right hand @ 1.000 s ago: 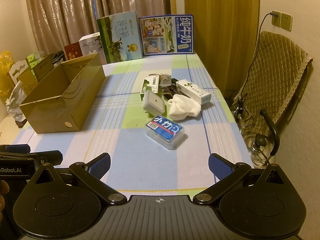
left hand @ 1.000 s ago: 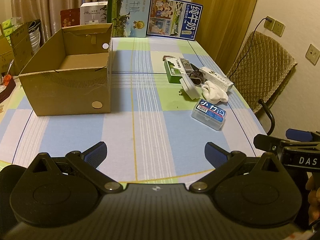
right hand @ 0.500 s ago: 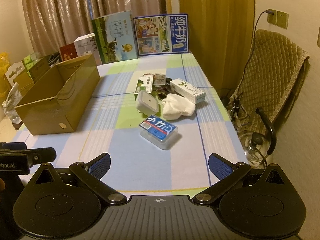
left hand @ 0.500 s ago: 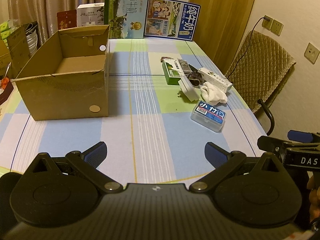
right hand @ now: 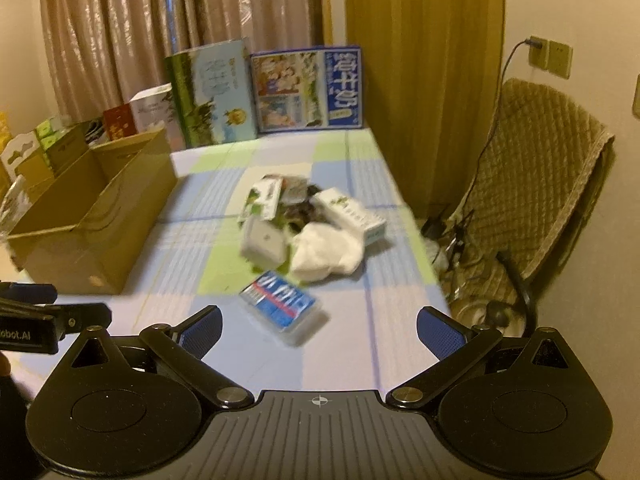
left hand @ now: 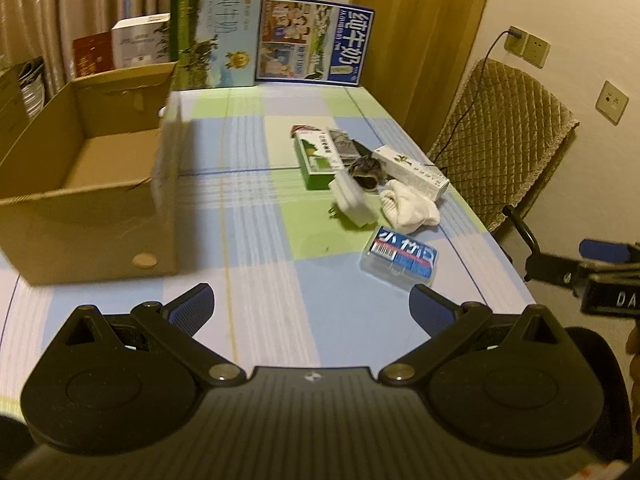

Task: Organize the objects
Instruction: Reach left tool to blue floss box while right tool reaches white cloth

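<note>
Both claws wide apart, empty, above the bench (left hand: 280,320).
Left claw (left hand: 310,306) faces the cardboard box (left hand: 88,216); right claw (right hand: 318,328) faces the blue-labelled case (right hand: 282,308).

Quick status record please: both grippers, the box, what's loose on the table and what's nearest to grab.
left gripper: open, holds nothing, above the near table edge
right gripper: open, holds nothing
box: cardboard, open top, left side of table, nothing seen inside
loose pile: green box, white carton, sock, white adapter, dark item too blurred to identify
nearest item: blue-label case, lying apart from the pile, just ahead of the right gripper
table: checked cloth
</note>
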A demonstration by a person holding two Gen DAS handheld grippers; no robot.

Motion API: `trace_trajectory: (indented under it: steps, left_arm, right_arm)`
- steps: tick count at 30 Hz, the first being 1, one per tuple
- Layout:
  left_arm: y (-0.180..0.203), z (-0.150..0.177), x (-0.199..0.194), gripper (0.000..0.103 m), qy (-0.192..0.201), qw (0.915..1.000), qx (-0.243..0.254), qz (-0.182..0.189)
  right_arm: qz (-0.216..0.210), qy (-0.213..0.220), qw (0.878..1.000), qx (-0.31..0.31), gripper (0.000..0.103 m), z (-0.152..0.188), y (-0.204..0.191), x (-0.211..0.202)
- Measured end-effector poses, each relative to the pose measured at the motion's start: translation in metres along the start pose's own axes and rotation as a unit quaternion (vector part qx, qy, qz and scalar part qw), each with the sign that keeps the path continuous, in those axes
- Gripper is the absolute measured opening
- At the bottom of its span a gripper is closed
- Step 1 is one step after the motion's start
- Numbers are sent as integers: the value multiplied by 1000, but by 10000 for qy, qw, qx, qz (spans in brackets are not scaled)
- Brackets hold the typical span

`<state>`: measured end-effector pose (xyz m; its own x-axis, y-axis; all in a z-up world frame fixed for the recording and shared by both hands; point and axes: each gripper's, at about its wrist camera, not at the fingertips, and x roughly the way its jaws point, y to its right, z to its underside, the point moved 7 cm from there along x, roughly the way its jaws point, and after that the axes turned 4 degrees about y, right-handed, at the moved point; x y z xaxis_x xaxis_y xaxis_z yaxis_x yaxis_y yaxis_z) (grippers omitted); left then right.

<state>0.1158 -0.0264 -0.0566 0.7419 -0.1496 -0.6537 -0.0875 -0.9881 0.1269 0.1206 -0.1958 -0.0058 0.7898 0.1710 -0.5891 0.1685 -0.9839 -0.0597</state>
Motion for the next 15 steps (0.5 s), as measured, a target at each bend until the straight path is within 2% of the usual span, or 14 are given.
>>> trace_trajectory:
  steps: [6, 8, 9, 10, 15]
  left_arm:
    - [22, -12, 37, 102, -3, 9988, 403, 270]
    - [31, -13, 50, 102, -41, 9979, 513, 401]
    - [36, -13, 57, 102, -71, 9971, 589, 487]
    - [41, -12, 66, 102, -113, 9961, 667, 573]
    - [63, -7, 106, 102, -278, 9910, 1056, 777]
  right_arm:
    - [-48, 11, 9999, -132, 101, -18, 22, 25]
    - [-78, -21, 9999, -133, 93, -22, 30, 35]
    - [-106, -60, 9999, -111, 84, -23, 34, 40]
    - [-139, -123, 9998, -65, 79, -24, 39, 48]
    - [-143, -295, 9994, -123, 78, -25, 52, 74]
